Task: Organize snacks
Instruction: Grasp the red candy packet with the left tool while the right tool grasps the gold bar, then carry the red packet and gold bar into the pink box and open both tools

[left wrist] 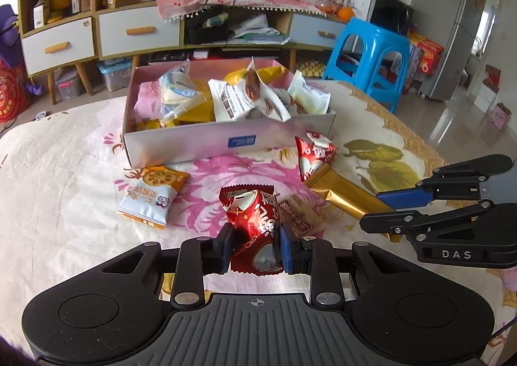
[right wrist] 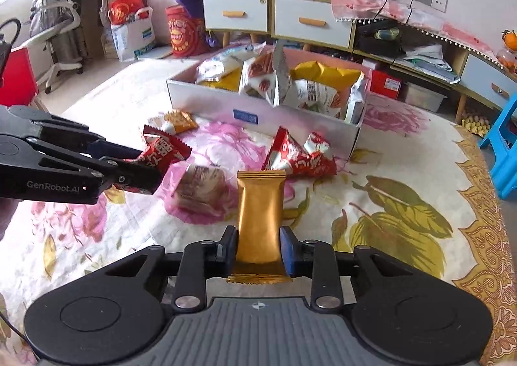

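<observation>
The left tool point(left wrist: 255, 248) is clamped on a crinkled red foil snack packet with white lettering point(left wrist: 255, 224), its blue pads pressing both sides near the packet's lower end. The right tool point(right wrist: 258, 249) has likewise closed on a long, smooth gold foil bar wrapper point(right wrist: 260, 220), gripped near its crimped bottom edge so the rest sticks forward beyond the fingers. Both packets sit over the desk point(right wrist: 404, 172), which is covered in a cream cloth printed with pink flowers and olive leaves.

Just past the gold wrapper, in the right wrist view, a brownish, translucent-wrapped snack point(right wrist: 202, 190) lies on the cloth, and beside it a second red and white foil packet point(right wrist: 300, 156) rests near the corner of the box. An orange and white pillow pack with a citrus slice picture point(left wrist: 150, 193) lies on the cloth in front of the box, left of the red packet.

Farther back stands an open, shallow white cardboard box with a small blue label on its front wall point(left wrist: 200, 143), heaped with white, yellow and red snack bags. Behind the desk are a wooden cabinet with pale drawers point(left wrist: 139, 30) and a blue plastic stool point(left wrist: 371, 59).
</observation>
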Demonstrator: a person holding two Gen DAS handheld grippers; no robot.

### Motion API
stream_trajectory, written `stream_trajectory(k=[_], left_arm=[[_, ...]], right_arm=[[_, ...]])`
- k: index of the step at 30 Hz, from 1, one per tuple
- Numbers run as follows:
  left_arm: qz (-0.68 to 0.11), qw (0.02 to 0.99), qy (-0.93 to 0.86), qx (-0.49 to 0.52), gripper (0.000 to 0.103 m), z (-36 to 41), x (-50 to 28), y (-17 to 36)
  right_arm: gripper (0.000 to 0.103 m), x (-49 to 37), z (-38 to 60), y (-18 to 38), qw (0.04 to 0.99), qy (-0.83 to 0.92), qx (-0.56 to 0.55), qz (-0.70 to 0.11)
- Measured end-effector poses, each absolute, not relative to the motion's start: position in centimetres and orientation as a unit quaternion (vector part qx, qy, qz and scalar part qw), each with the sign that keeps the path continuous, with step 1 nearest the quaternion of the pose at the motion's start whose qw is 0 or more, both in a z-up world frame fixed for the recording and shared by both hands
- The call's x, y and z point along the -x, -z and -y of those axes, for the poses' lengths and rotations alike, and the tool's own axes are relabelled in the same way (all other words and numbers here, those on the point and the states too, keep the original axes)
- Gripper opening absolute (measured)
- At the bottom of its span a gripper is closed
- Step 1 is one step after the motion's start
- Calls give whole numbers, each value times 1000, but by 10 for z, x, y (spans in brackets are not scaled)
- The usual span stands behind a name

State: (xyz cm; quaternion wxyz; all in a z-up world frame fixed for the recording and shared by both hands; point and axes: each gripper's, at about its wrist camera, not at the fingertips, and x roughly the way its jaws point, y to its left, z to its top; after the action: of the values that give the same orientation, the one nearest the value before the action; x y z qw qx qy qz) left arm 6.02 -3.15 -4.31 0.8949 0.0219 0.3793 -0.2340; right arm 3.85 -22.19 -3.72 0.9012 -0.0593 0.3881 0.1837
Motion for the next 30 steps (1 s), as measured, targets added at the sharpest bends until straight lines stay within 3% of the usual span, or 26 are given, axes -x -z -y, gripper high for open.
stream_trajectory(k=[21, 30], left_arm=[[-345, 917, 197, 34, 26, 25, -99, 0], [-346, 918, 187, 42, 27, 43, -154, -13]], right_arm=[[19, -85, 234, -7, 934, -143, -19, -327], [19, -123, 237, 0, 936, -121, -68, -324]])
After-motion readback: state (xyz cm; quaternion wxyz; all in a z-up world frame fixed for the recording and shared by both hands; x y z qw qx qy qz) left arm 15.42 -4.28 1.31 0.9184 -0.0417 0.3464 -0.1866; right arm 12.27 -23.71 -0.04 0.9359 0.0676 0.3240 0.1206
